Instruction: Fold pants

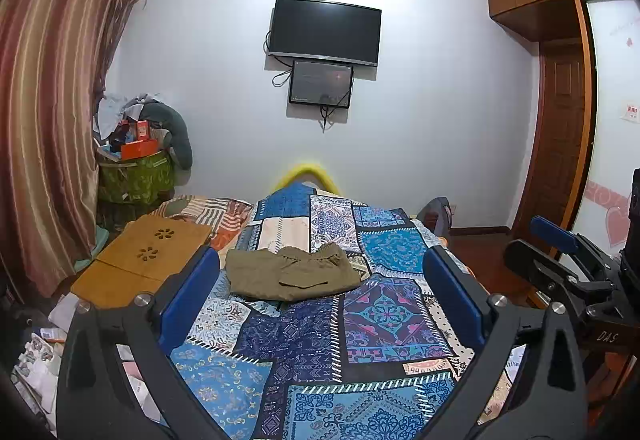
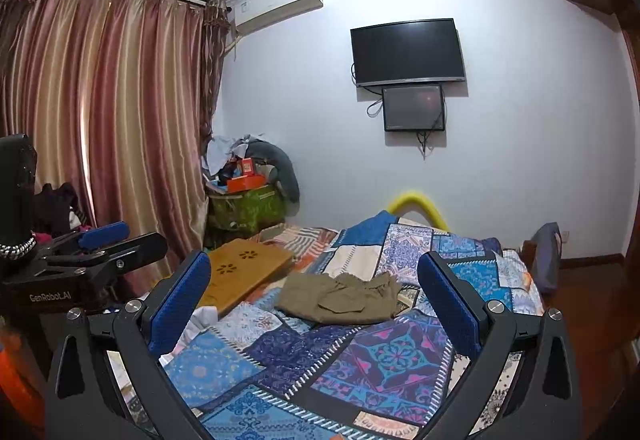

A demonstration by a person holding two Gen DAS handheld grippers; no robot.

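Olive-green pants (image 1: pixel 292 274) lie folded into a compact bundle on the blue patchwork bedspread (image 1: pixel 312 352), waistband toward the far side. In the right wrist view the same pants (image 2: pixel 344 298) rest mid-bed. My left gripper (image 1: pixel 320 280) hangs open above the near part of the bed, well short of the pants, nothing between its blue pads. My right gripper (image 2: pixel 316 288) is open too, raised and back from the pants, holding nothing. Each gripper shows at the edge of the other's view: the right gripper (image 1: pixel 560 252) and the left gripper (image 2: pixel 96 244).
A wooden lap tray (image 1: pixel 148 260) lies on the bed left of the pants. A cluttered green bin (image 1: pixel 136 176) stands in the corner by the striped curtain (image 1: pixel 48 112). A TV (image 1: pixel 325 30) hangs on the far wall. A wooden wardrobe and door (image 1: pixel 560 144) are at right.
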